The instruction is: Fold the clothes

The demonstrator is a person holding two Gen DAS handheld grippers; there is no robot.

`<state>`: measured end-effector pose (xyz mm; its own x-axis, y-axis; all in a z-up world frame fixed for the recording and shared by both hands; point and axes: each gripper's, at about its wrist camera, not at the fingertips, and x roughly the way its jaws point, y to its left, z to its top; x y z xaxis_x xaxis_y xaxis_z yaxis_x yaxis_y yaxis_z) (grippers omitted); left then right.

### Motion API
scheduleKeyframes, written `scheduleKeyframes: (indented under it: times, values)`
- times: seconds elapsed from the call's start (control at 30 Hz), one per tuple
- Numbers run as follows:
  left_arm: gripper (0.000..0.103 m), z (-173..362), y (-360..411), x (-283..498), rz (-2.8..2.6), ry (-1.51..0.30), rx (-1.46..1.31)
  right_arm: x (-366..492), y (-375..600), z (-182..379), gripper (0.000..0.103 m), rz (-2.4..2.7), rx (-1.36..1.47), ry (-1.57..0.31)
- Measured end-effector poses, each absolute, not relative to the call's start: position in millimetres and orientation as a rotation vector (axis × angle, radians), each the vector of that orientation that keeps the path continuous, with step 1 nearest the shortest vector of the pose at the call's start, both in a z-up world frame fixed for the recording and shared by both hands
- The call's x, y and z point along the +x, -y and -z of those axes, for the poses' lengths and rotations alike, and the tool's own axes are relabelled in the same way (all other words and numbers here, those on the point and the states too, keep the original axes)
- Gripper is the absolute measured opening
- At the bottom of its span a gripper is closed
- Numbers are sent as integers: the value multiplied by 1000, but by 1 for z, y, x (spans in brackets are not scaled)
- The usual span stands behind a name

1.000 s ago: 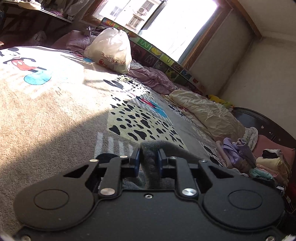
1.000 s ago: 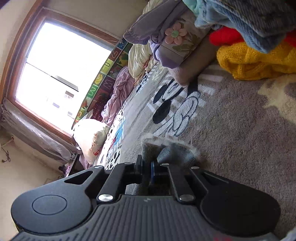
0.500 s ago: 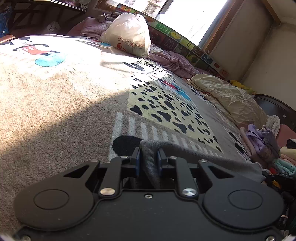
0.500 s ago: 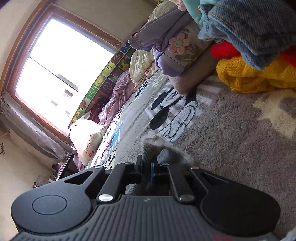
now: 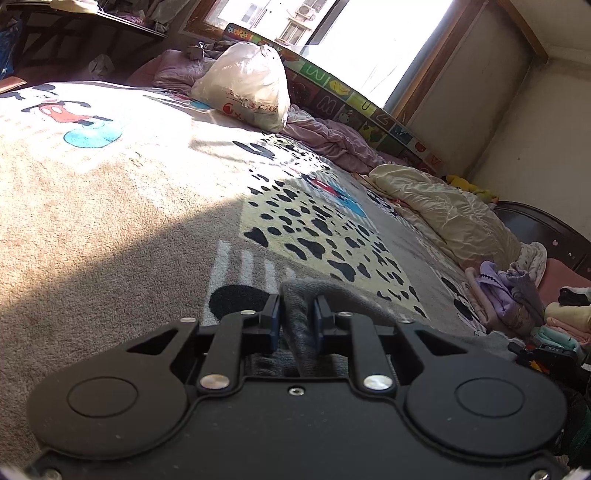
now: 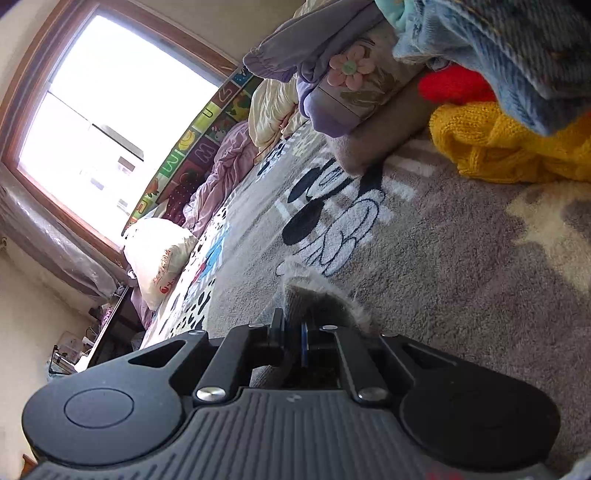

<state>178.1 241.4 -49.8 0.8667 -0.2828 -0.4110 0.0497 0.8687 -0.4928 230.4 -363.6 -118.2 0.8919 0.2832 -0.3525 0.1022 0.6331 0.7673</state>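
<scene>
Grey knit garment point(image 5: 299, 314) held at two points above the cartoon-print blanket point(image 5: 110, 206).
It is pinched by the left gripper point(image 5: 296, 317) and the right gripper point(image 6: 293, 334); a fold-over and laying flat is probably called for next.

Blown-out window point(image 5: 354, 33) glare, hard shadows, fisheye-bent edges.

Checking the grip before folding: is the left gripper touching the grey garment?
Touching. The left wrist view shows the left gripper pinching the grey garment.
</scene>
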Motion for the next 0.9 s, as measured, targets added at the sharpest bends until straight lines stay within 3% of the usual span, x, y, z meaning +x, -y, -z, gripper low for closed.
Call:
scheduleKeyframes:
  times: [0.07, 0.23, 0.3, 0.33, 0.37, 0.43, 0.63, 0.9]
  values:
    - [16, 55, -240, 182, 162, -527, -480, 228, 362, 111, 10, -127, 892, -430]
    - [18, 57, -238, 184, 141, -549, -460, 242, 357, 118, 11, -71, 807, -564]
    - [21, 56, -237, 184, 131, -547, -451, 235, 360, 114, 16, -28, 809, -542]
    - [25, 54, -236, 182, 126, -542, -452, 232, 361, 110, 24, -10, 786, -535]
    - [35, 52, -236, 180, 114, -533, -450, 228, 360, 104, 37, 8, 754, -526]
    - [41, 42, -236, 171, 62, -470, -423, 220, 357, 89, 52, 43, 671, -493]
    - [41, 22, -212, 146, 234, -368, -342, 197, 314, 50, 52, -44, 392, -402]
    - [45, 59, -141, 169, 310, -619, 22, 198, 178, 52, 51, -491, 89, -561]
